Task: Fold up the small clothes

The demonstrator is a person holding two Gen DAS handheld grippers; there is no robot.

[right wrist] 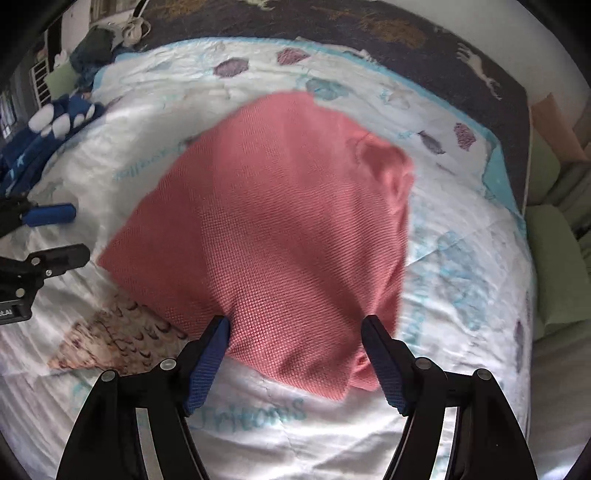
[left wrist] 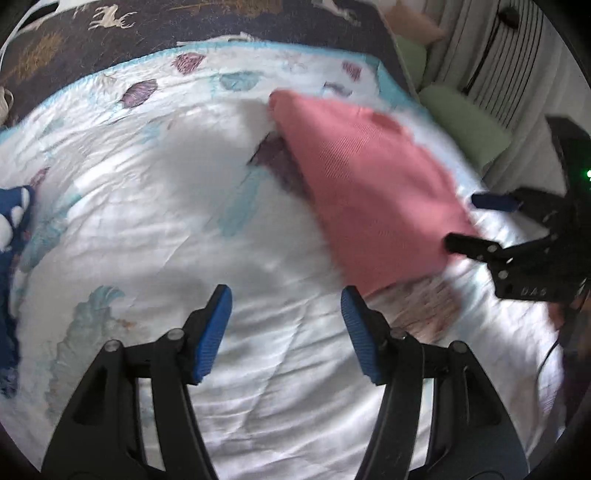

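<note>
The pink knit garment [right wrist: 266,229] lies on the white quilt [right wrist: 280,435], spread roughly as a diamond with one corner toward twelve o'clock in the right wrist view and its near corner between the right claw's fingers. Its weave is a fine waffle texture, and a rumpled fold bunches at its two o'clock side. The picture is blurred, so the garment's edges are soft. In the left wrist view the same pink cloth [left wrist: 373,184] sits toward two o'clock, tilted, with a dark shadow along its left edge.

The quilt is smooth and shiny with shallow creases, printed with pale teal and purple shells, a brown cone shell and teal lettering, and edged in light blue. Beyond it, at twelve o'clock, lies a dark blanket [left wrist: 221,33] with pale deer figures. A navy cloth with white spots [right wrist: 55,122] sits bunched at ten o'clock in the right wrist view. No containers are visible.

The right claw [right wrist: 297,332] is spread wide with the garment's near corner between its blue ribbed pads [right wrist: 207,365]; the pads do not visibly press the cloth. The left claw [left wrist: 286,295] is spread over bare quilt, holding nothing, the garment's lower corner just beside its right finger.
</note>
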